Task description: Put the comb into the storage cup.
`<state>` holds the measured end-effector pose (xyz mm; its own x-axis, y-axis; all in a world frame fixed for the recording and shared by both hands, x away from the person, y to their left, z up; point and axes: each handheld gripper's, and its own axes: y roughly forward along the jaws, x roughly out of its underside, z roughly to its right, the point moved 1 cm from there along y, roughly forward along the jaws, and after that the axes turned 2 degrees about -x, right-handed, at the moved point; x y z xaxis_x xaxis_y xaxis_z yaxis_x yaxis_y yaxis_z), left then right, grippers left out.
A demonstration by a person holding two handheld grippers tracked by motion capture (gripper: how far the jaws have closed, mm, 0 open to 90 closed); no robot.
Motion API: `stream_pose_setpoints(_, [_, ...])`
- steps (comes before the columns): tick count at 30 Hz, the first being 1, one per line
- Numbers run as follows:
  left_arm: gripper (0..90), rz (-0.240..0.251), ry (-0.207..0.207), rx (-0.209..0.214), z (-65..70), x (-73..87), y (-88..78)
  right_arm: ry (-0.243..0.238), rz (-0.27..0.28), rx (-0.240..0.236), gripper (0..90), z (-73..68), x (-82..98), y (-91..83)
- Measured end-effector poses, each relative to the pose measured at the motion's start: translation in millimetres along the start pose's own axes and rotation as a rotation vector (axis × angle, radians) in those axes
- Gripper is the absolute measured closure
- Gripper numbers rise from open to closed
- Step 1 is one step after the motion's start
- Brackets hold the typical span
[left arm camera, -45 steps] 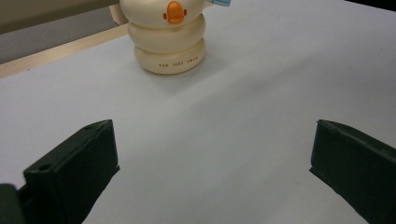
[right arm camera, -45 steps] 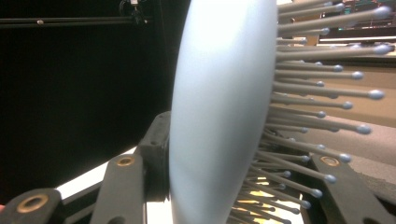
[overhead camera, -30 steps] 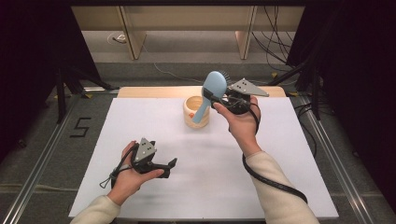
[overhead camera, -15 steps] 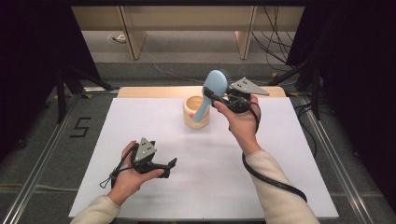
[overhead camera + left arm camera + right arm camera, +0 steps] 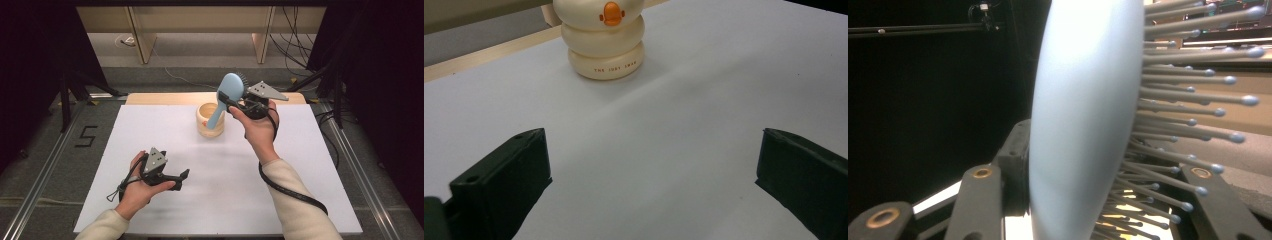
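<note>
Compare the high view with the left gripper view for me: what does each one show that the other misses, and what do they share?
High view alone: the pale blue oval hairbrush with grey bristles clamped in the right gripper, its handle end sloping down to the holder's mouth, and the left gripper low over the table's near left.

Left gripper view alone: the holder's front, with an orange beak-like mark and small printed lettering, seen between its own wide-open jaws.

Both: the cream ring-stacked holder standing upright on the white table top.
</note>
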<state>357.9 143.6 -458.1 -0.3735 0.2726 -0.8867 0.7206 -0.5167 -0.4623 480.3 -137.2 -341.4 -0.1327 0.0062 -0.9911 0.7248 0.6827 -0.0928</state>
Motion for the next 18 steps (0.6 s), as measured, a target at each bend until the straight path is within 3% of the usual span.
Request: stream_pose_setpoints(18, [0.2, 0.002, -0.005, -0.003, -0.7, -0.4, -0.2, 0.005, 0.000, 0.008, 51.4, 2.7, -4.7, 4.3])
